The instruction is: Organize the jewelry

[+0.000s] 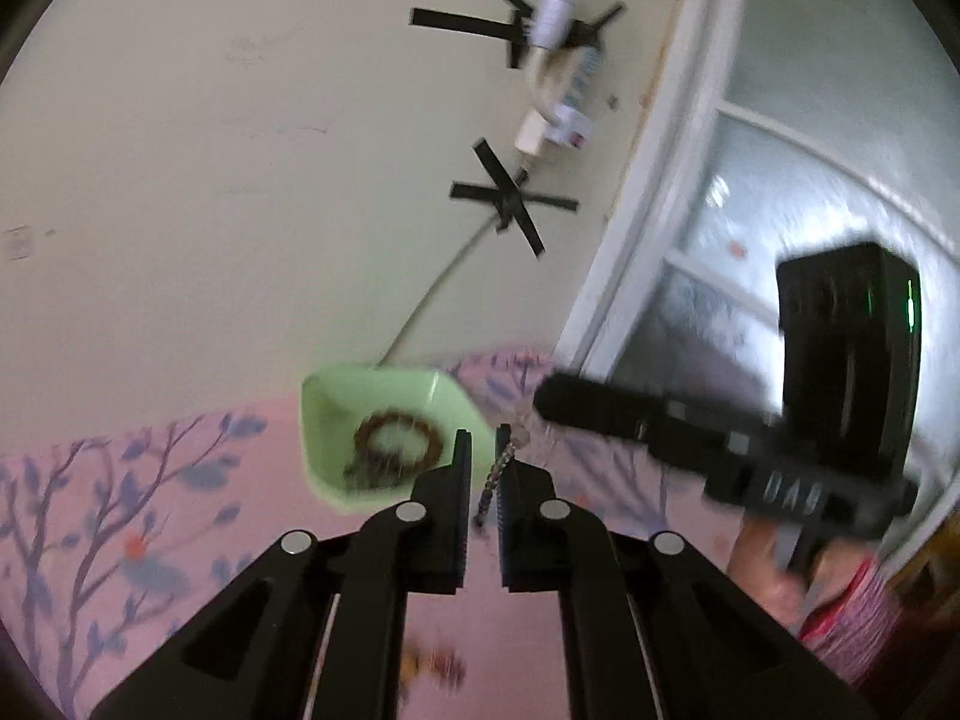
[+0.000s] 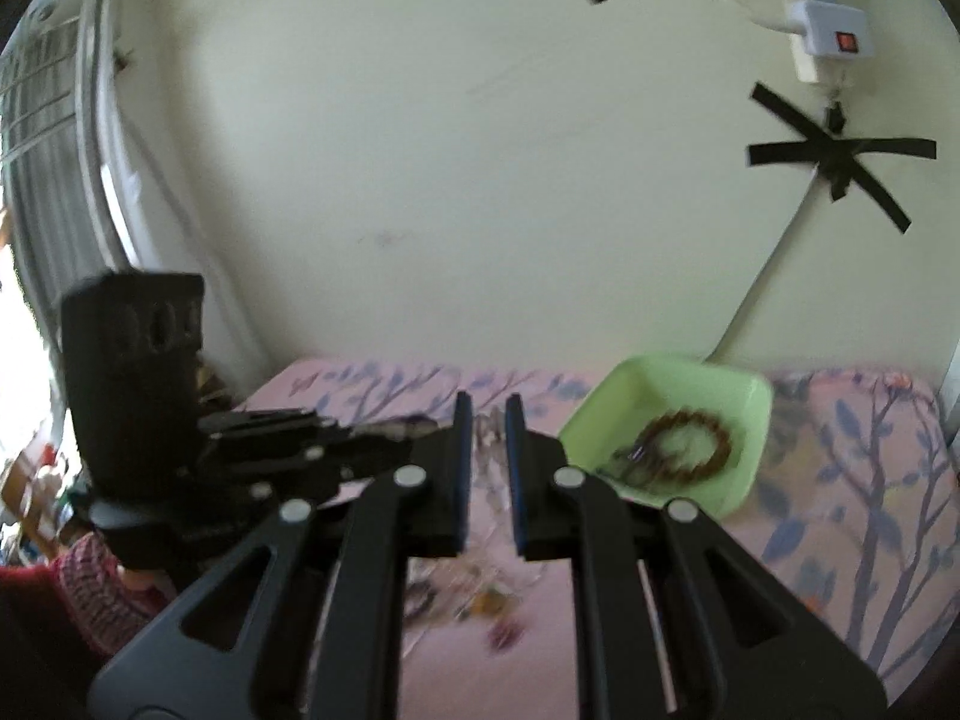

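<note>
A thin beaded chain (image 1: 495, 477) hangs between the fingers of my left gripper (image 1: 481, 441), which is shut on it. The chain runs up and right towards the tip of my right gripper (image 1: 543, 399). In the right wrist view my right gripper (image 2: 487, 405) is shut, with a pale, blurred stretch of chain (image 2: 489, 435) between its fingers. My left gripper (image 2: 414, 423) reaches in from the left, close to those fingertips. Behind them sits a light green tray (image 1: 372, 378) (image 2: 690, 369) holding a brown bead bracelet (image 1: 396, 447) (image 2: 684, 444).
Loose jewelry (image 2: 480, 606) (image 1: 432, 666) lies blurred on the pink tree-print cloth (image 1: 150, 510) below the grippers. A power strip (image 2: 831, 39) and cable are taped to the cream wall. A window frame (image 1: 648, 228) stands at the right. A person's red patterned sleeve (image 2: 102, 588) is at lower left.
</note>
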`<action>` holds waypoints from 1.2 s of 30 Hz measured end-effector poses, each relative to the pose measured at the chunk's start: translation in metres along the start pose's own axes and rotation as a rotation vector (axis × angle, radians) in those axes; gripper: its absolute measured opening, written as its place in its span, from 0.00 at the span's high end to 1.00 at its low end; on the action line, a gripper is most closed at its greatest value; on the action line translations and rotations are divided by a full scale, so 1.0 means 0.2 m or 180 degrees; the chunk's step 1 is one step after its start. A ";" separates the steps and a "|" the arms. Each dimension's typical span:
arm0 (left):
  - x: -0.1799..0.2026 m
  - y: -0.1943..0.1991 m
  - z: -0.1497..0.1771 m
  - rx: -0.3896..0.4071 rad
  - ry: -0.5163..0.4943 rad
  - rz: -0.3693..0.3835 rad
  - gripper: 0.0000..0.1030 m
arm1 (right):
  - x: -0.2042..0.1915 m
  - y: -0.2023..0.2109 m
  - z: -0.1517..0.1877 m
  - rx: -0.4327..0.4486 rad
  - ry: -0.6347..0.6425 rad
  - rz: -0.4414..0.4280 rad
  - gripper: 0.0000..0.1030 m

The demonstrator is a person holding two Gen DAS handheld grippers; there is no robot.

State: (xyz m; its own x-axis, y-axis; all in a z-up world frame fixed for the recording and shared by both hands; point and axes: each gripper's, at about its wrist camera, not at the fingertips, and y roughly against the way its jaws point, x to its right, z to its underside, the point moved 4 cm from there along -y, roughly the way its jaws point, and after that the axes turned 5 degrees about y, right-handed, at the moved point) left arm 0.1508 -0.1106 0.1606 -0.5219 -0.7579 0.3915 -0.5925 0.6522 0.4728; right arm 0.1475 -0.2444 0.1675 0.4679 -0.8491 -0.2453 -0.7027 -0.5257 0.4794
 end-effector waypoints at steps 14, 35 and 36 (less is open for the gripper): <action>-0.26 -0.70 -0.11 -0.0559 0.0222 -0.0359 0.90 | 0.49 -0.51 0.09 -0.0368 -0.0404 0.0172 0.90; -0.40 -0.17 -0.01 -0.0614 0.0573 -0.0190 0.89 | 0.31 -0.33 0.25 -0.0348 -0.0493 0.0119 0.47; -0.41 -0.12 0.01 -0.0581 0.0559 -0.0216 0.89 | 0.26 -0.30 0.28 -0.0372 -0.0447 0.0075 0.47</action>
State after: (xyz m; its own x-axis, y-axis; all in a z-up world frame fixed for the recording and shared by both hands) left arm 0.2057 -0.0638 0.1156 -0.3608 -0.8011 0.4776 -0.4936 0.5985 0.6310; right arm 0.1843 -0.2607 0.0791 0.3668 -0.8643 -0.3442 -0.6417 -0.5030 0.5790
